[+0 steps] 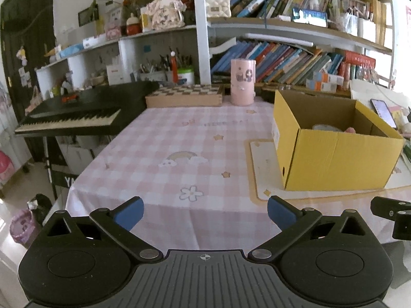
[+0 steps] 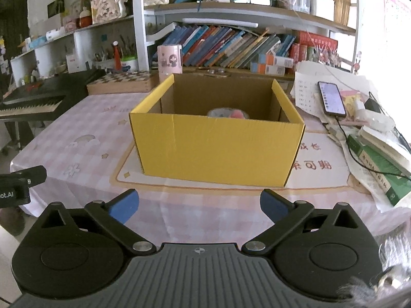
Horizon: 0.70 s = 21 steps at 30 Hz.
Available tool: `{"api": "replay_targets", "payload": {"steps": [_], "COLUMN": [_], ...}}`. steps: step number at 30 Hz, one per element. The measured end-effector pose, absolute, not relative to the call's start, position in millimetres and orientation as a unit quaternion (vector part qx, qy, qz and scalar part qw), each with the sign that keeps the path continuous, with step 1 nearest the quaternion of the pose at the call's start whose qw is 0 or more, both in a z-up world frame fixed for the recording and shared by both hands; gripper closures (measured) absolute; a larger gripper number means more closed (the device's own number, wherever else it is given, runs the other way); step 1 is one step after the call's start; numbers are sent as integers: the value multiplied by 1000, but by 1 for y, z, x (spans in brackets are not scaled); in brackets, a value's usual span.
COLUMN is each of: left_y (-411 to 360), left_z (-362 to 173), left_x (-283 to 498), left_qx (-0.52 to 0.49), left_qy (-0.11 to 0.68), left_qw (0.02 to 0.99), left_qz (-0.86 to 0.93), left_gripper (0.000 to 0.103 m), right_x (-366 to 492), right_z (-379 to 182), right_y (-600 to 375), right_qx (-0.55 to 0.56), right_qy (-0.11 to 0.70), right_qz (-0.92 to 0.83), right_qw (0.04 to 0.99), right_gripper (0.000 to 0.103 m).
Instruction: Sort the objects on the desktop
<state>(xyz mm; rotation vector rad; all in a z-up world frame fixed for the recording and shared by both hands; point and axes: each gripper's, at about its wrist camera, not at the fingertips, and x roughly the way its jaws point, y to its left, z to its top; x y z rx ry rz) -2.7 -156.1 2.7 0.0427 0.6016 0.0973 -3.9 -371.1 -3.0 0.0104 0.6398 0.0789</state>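
Note:
An open yellow cardboard box (image 2: 218, 148) stands on a cream desk mat (image 2: 318, 164) on the pink checked tablecloth; it also shows in the left wrist view (image 1: 334, 159). Inside it lies a pale object with a pink part (image 2: 228, 113), mostly hidden by the box wall. My right gripper (image 2: 199, 206) is open and empty, just in front of the box at the table's near edge. My left gripper (image 1: 205, 214) is open and empty over the bare tablecloth, left of the box. Part of the other gripper (image 1: 393, 215) shows at the right edge of the left wrist view.
A pink cylinder container (image 1: 242, 82) and a wooden chessboard box (image 1: 183, 95) stand at the table's back. A keyboard piano (image 1: 77, 115) sits to the left. A phone (image 2: 331, 98), papers and green books (image 2: 380, 164) lie at the right. Bookshelves are behind.

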Motion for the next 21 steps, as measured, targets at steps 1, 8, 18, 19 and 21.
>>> {"api": "replay_targets", "payload": {"steps": [1,8,18,19,21], "left_y": [-157,-158,-164,-165,-164], "left_z": [2,0,-6,-6,-7], "left_x": [-3,-4,-6,-7,-7], "left_qx": [22,19,25,25,24], "left_qy": [298,312,335,337,339], "left_qw": [953,949,941,941,940], "left_qz": [46,40,31,31,30], "left_gripper": [0,0,0,0,0], "right_x": [-4,-7,-9,-9,-9], "right_z": [-4,-6,-11,-12,-14], "right_y": [-371,-370,-376,-376,-376], "right_qx": [6,8,17,17,17], "right_qy": [317,328,346,349,355], "right_qz": [40,47,50,51,51], "right_qw": [947,943,937,935,933], "right_gripper": [0,0,0,0,0]}}
